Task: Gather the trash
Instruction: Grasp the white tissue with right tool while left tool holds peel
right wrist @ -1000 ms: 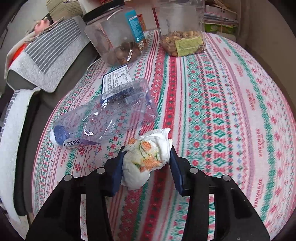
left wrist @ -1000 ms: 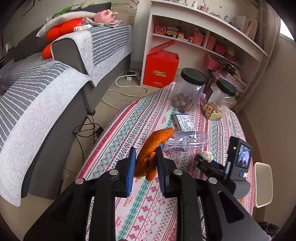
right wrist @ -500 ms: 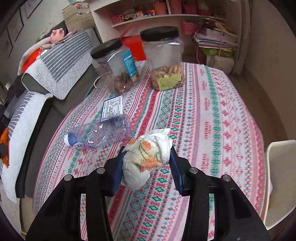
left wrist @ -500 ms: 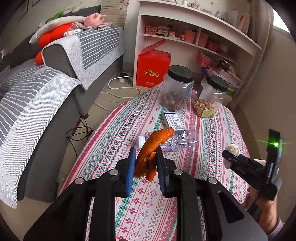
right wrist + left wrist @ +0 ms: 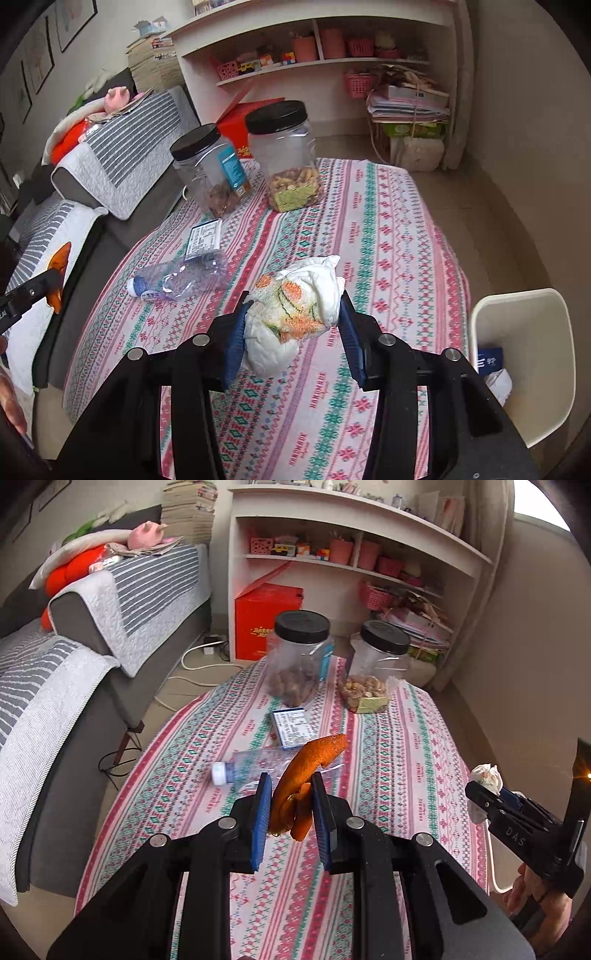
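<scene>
My left gripper [image 5: 291, 812] is clamped on a curl of orange peel [image 5: 304, 775], held up above the tablecloth [image 5: 388, 760]. My right gripper [image 5: 291, 325] pinches a crumpled tissue [image 5: 295, 314] stained orange and green, also off the table. A white bin [image 5: 524, 325] sits just beside the table's right edge, scraps already inside. Further out, a crushed plastic bottle [image 5: 181, 275] lies on its side; a small printed packet [image 5: 205, 238] touches it. Beyond those, two black-lidded jars [image 5: 284, 155] stand upright near the far edge.
</scene>
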`<act>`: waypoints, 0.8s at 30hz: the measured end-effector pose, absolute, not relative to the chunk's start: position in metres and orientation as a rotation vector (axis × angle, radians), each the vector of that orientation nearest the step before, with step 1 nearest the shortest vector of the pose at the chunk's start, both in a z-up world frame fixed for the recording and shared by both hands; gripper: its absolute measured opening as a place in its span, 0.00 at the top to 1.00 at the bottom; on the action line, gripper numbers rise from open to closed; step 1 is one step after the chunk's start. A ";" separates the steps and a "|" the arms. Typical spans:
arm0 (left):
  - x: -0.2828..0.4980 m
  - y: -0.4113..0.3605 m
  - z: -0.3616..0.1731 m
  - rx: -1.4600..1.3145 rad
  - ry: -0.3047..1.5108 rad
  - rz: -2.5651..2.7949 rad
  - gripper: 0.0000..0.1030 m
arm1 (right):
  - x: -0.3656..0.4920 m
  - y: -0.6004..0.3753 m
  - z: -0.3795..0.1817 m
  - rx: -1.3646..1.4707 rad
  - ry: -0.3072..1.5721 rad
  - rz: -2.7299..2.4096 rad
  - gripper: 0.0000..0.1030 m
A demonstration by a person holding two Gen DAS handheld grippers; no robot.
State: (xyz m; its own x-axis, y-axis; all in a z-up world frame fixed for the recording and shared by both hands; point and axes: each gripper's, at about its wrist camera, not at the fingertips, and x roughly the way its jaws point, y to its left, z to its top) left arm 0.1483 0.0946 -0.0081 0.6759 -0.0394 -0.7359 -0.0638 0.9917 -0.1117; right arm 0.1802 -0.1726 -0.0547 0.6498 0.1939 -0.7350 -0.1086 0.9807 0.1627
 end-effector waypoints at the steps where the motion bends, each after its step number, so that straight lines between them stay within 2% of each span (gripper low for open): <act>1: 0.149 0.090 -0.009 -0.129 0.829 0.008 0.78 | 0.178 -0.178 -0.055 0.104 0.841 0.160 0.58; 24: 0.158 -0.026 -0.029 -0.020 0.832 -0.143 0.78 | 0.154 -0.320 -0.033 0.133 0.768 -0.162 0.57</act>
